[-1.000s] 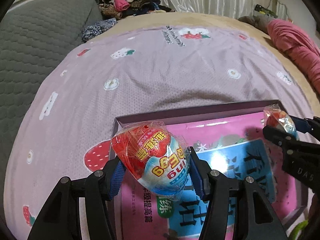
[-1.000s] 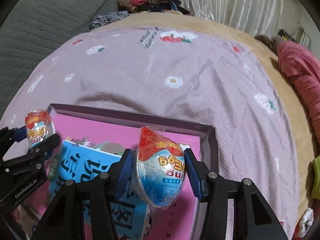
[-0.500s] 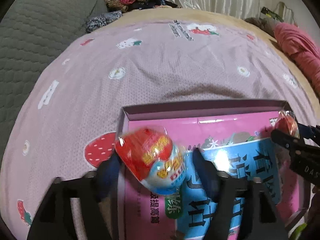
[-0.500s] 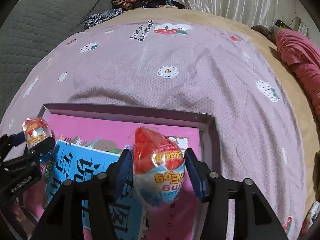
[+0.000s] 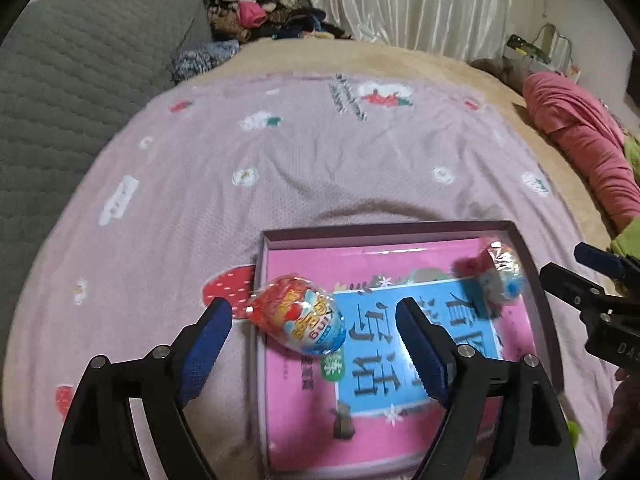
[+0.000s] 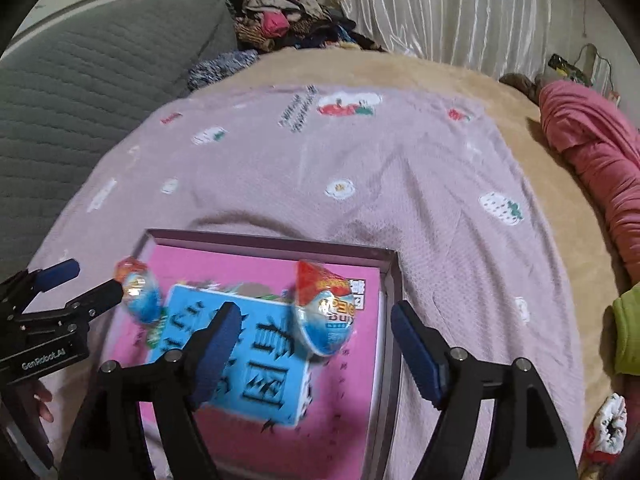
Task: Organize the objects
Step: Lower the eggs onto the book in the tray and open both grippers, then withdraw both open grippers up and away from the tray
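Note:
A shallow purple box (image 5: 380, 229) lies on the lilac strawberry-print blanket and holds a pink book with a blue panel (image 5: 400, 340). One red-and-blue wrapped toy egg (image 5: 300, 326) lies at the box's left edge. My left gripper (image 5: 314, 320) stands above it, its jaws opening and the blue pads clear of the egg. A second egg (image 6: 324, 316), slightly blurred, is over the book's right side. My right gripper (image 6: 316, 320) is above that one, jaws opening too, pads not touching. Each view shows the other gripper (image 6: 68, 288) and the other egg (image 5: 500, 276) at its edge.
A grey quilted cushion (image 5: 80, 80) rises at the left, and a heap of clothes (image 5: 256, 16) sits at the back. A bundled pink cloth (image 5: 580, 140) and a green item (image 6: 628, 336) lie at the right. A person's hand (image 6: 40, 400) shows at the lower left.
Both grippers opened and let go of their eggs, then drew up and back. The eggs now lie in the box on the book.

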